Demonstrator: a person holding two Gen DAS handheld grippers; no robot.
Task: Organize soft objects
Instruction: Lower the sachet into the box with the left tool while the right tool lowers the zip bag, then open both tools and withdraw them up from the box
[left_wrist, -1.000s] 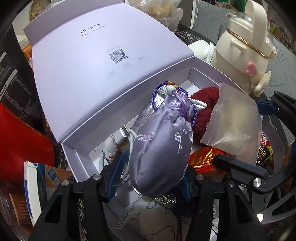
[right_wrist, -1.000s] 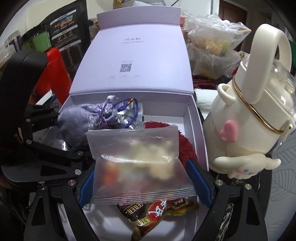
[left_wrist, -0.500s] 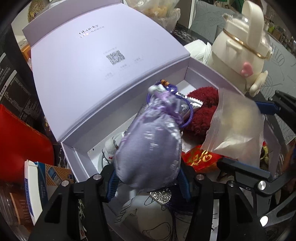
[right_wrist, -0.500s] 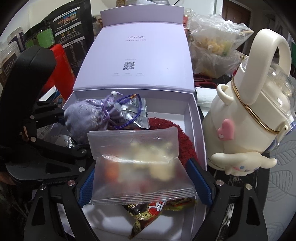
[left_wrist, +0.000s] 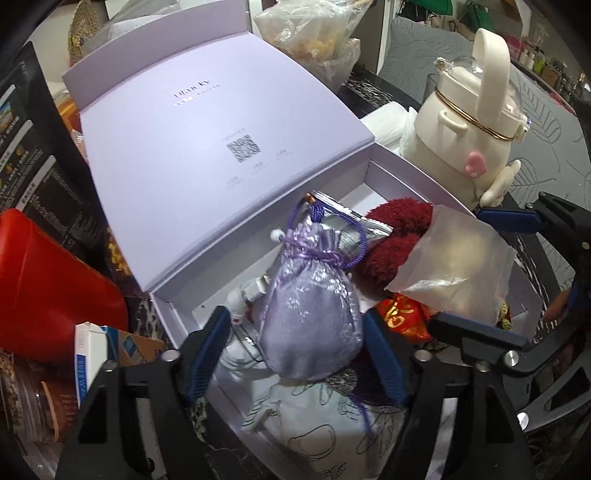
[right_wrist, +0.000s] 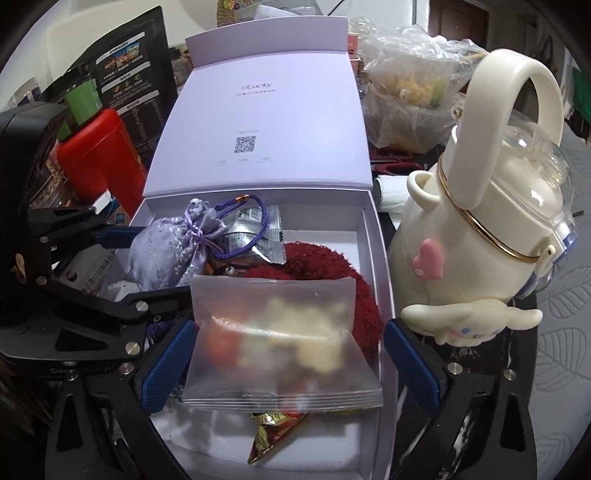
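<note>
lilac pouch (left_wrist: 310, 314) lies loose between the opening left gripper (left_wrist: 295, 354) pads, at the box (left_wrist: 413, 177) left edge. frosted bag (right_wrist: 280, 336) sits between the opening right gripper (right_wrist: 284, 373) pads, over a red scrunchie (right_wrist: 354, 291).

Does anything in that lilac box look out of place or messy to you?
Nothing looks spilled or broken. The lilac box is crammed, though: the purple drawstring pouch and the frosted plastic bag lie tilted on top of the heap rather than flat, and a red snack wrapper pokes out from under the bag.
</note>
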